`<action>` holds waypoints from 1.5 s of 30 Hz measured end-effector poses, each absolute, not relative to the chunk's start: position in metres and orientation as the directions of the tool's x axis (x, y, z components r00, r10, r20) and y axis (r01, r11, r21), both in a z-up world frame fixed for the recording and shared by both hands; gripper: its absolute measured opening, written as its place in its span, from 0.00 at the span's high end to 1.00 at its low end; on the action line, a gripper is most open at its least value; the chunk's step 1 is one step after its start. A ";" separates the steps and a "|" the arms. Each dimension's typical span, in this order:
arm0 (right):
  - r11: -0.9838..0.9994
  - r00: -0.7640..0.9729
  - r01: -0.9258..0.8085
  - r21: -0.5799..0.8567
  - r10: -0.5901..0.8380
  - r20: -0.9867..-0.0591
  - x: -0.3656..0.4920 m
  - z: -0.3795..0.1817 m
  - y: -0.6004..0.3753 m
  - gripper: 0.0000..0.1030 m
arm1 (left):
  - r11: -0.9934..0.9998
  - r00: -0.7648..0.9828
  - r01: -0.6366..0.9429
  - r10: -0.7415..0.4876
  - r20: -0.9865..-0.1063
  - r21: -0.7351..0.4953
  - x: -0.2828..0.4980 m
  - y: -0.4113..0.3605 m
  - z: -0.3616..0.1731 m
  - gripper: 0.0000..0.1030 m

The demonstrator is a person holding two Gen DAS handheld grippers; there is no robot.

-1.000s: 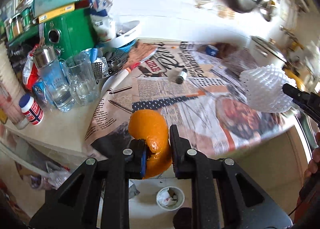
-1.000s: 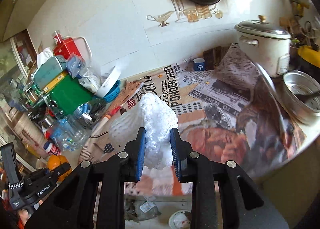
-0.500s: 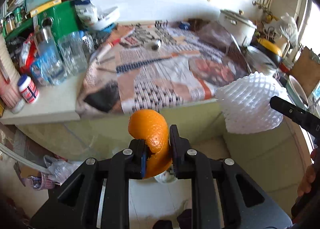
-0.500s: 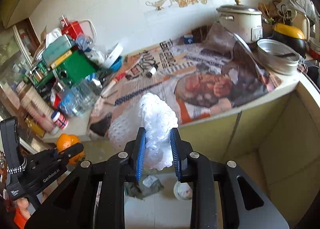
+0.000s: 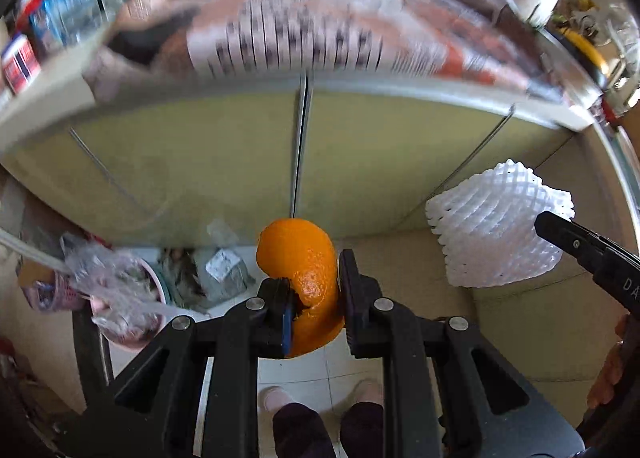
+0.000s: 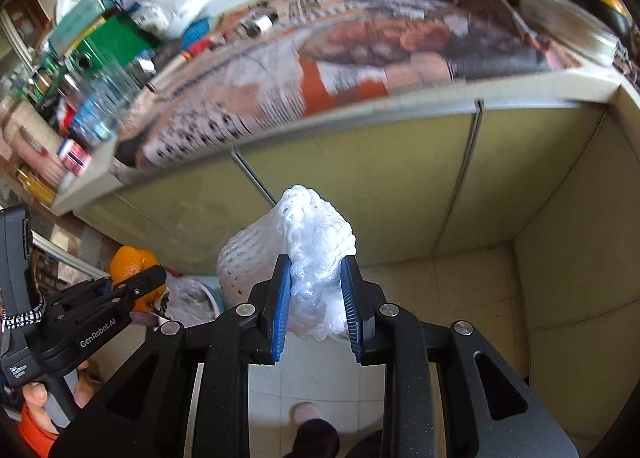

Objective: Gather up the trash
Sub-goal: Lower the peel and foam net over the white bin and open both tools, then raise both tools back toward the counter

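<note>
My left gripper [image 5: 314,292] is shut on a curled piece of orange peel [image 5: 302,258] and holds it in the air in front of the cabinet doors. My right gripper [image 6: 316,294] is shut on a white foam fruit net [image 6: 308,254]. The net also shows at the right of the left wrist view [image 5: 496,230], and the peel at the lower left of the right wrist view [image 6: 132,262]. A pink bin lined with a plastic bag [image 5: 120,298] stands on the floor at the lower left, below and left of the peel.
Yellow-green cabinet doors [image 5: 224,162] stand under a counter covered with newspaper [image 6: 360,58]. Bottles, glasses and a green box [image 6: 112,38] crowd the counter's left end. Crumpled wrappers [image 5: 220,274] lie on the tiled floor. The person's feet [image 5: 320,398] are below.
Both grippers have dropped from counter height to cabinet height, tilting toward the floor, each still holding its item. The bin has come into view.
</note>
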State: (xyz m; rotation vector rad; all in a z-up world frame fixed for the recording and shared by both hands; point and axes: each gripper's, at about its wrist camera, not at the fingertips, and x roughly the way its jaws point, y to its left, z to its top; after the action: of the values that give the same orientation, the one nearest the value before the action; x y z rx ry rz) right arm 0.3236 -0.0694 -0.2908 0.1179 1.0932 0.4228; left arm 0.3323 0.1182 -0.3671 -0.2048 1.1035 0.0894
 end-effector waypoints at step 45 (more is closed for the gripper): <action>0.931 0.209 -0.240 0.275 0.326 -0.922 0.370 -0.509 -0.047 0.53 | 0.978 0.258 -0.154 -0.099 -0.961 -0.142 0.384 0.093 -0.590 0.58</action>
State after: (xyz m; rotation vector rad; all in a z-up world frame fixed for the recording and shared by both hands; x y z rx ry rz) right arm 0.3696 -0.0475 -0.5094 0.0778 1.3020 0.3942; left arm 0.3842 0.0932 -0.5897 -0.2236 1.3128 0.0378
